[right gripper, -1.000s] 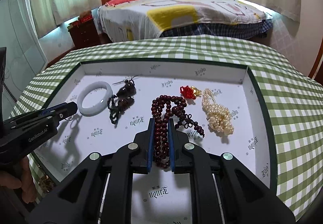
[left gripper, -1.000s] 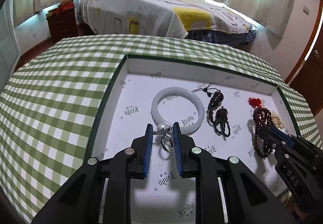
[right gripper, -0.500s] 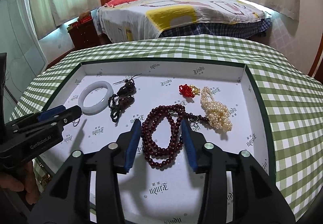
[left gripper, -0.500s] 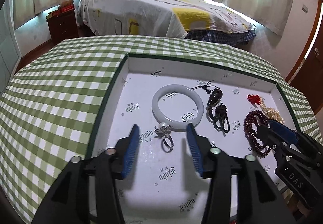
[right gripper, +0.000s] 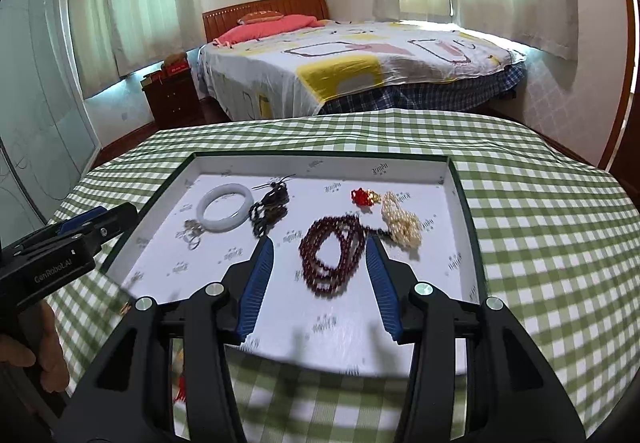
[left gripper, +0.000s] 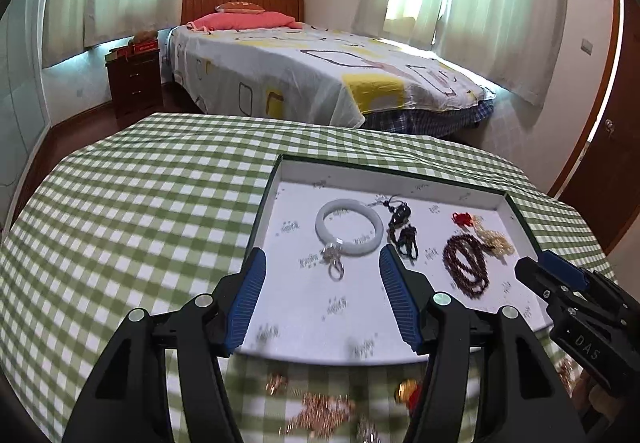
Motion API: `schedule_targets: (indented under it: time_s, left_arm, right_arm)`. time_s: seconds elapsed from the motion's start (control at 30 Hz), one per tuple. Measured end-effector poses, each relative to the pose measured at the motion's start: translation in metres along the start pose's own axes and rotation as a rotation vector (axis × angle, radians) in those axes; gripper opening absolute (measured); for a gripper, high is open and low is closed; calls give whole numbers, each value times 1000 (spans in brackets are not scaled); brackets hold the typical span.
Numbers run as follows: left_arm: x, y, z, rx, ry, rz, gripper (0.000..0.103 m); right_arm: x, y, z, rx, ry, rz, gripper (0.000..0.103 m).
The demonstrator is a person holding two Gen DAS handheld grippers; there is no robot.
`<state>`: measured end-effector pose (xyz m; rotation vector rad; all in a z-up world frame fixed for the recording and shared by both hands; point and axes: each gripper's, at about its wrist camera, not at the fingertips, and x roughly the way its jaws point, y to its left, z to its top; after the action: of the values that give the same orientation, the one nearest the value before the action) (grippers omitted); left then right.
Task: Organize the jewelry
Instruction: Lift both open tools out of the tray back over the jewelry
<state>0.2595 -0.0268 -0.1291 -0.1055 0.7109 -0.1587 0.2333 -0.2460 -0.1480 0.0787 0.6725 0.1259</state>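
A white tray (left gripper: 400, 173) with a dark green rim lies on the green checked tablecloth. In it lie a white jade bangle (left gripper: 349, 221), a silver pearl ring (left gripper: 333, 262), a dark pendant cord (left gripper: 404, 229), a dark red bead string (left gripper: 466, 266), a pearl string (left gripper: 495, 239) and a red knot charm (left gripper: 461, 219). My left gripper (left gripper: 320, 301) is open and empty above the tray's near edge. My right gripper (right gripper: 320, 283) is open and empty, behind the red bead string (right gripper: 332, 255). The bangle (right gripper: 226, 207) and pearls (right gripper: 402, 223) show there too.
Loose gold and red jewelry (left gripper: 320, 409) lies blurred on the cloth in front of the tray. A red tassel (right gripper: 181, 389) lies near the tray's front left. A bed (left gripper: 320, 71) and nightstand (left gripper: 134, 79) stand beyond the table.
Both grippers opened, letting go of the ring and the red bead string in the tray, then drew back and up toward the tray's near edge.
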Motion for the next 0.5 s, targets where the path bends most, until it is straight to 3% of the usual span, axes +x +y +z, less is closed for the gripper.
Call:
schedule_targets:
  time_s: [0.5]
  left_arm:
    - [-43,-12,-60,10,31,13,58]
  right_arm:
    - [-52,1,-54,-1,12,-37,47]
